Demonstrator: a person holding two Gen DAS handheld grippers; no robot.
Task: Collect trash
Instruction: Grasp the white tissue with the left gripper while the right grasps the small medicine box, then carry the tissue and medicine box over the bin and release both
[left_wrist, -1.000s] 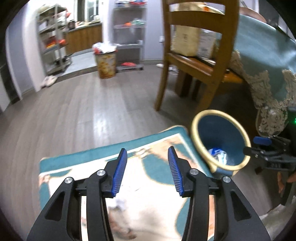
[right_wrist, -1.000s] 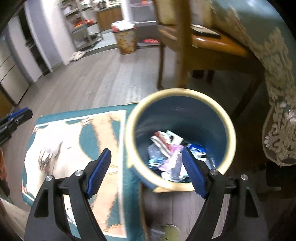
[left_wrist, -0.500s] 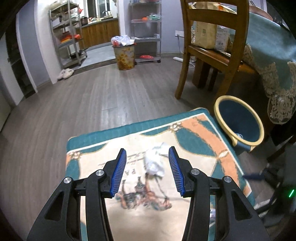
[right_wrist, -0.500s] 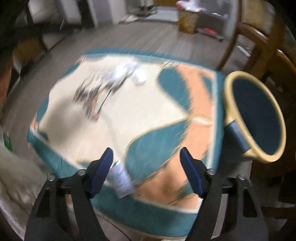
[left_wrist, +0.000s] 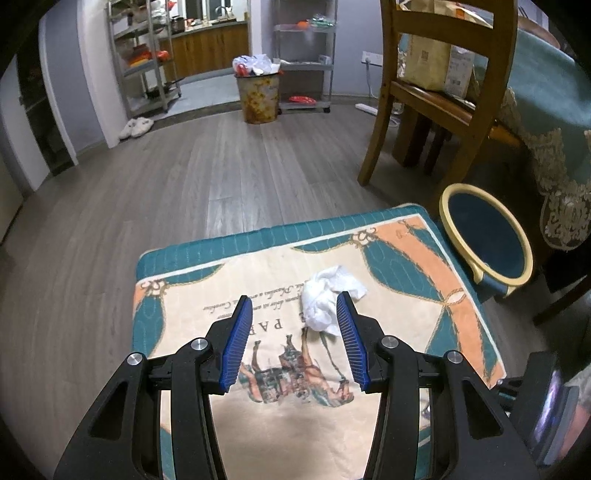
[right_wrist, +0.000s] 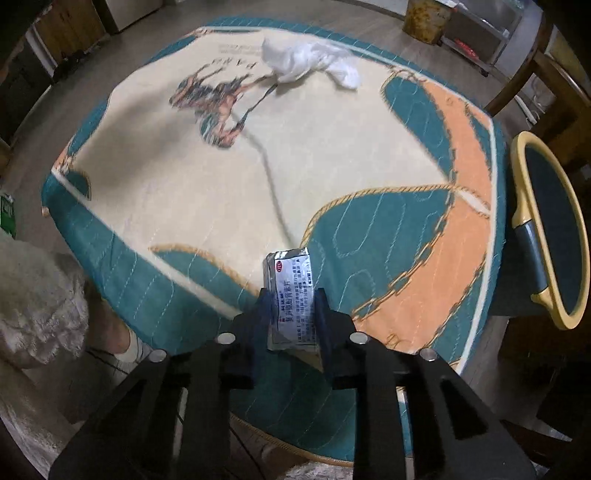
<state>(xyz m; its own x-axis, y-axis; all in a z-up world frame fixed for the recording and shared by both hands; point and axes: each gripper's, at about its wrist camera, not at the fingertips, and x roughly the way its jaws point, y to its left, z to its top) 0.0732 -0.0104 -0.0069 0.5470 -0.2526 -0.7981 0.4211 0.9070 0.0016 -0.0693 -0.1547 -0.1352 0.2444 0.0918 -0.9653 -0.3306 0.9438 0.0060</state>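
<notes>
A crumpled white tissue (left_wrist: 328, 295) (right_wrist: 306, 59) lies on the patterned teal and cream rug (left_wrist: 258, 280) (right_wrist: 332, 147). My left gripper (left_wrist: 293, 298) hovers open just short of the tissue, which sits ahead of its right finger, apart from the pads. Near the rug's front edge lies a silver printed packet (right_wrist: 291, 280). My right gripper (right_wrist: 291, 295) points down at it, and its jaws are closing with the packet between the pads. The blue bin with a yellow rim (left_wrist: 448, 206) (right_wrist: 521, 173) stands at the rug's right side.
A wooden chair (left_wrist: 476, 110) and a table draped in teal cloth (left_wrist: 554, 92) stand behind the bin. A full patterned waste can (left_wrist: 256, 92), metal shelves and slippers are far across the wooden floor. A person's socked foot (right_wrist: 125, 343) is left of my right gripper.
My right gripper swung from above the bin down to the rug's near edge and closed around the silver packet. The left gripper drew back, bringing the tissue between its fingers' line.
</notes>
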